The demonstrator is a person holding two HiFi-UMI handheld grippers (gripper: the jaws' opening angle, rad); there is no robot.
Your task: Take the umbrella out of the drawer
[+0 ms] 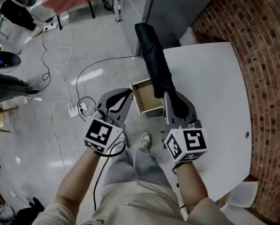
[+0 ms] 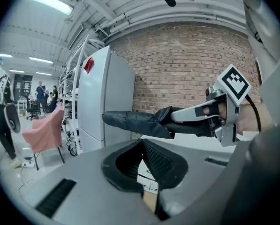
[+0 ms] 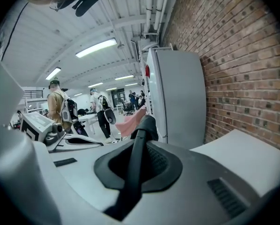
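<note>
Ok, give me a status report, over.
Right gripper shut on the black umbrella, held aloft, out of the open drawer. Left gripper shut, empty. Nothing blocking.

The slim black folded umbrella (image 1: 155,60), wrapped in its matte fabric sleeve, is clamped near one end between the jaws of the right gripper (image 1: 170,97). It juts out roughly level, away from the person, in the air above the left edge of the white table (image 1: 210,93). Beneath it the small pale wooden drawer (image 1: 144,97) stands pulled open from under that table edge, its inside facing up.
</note>
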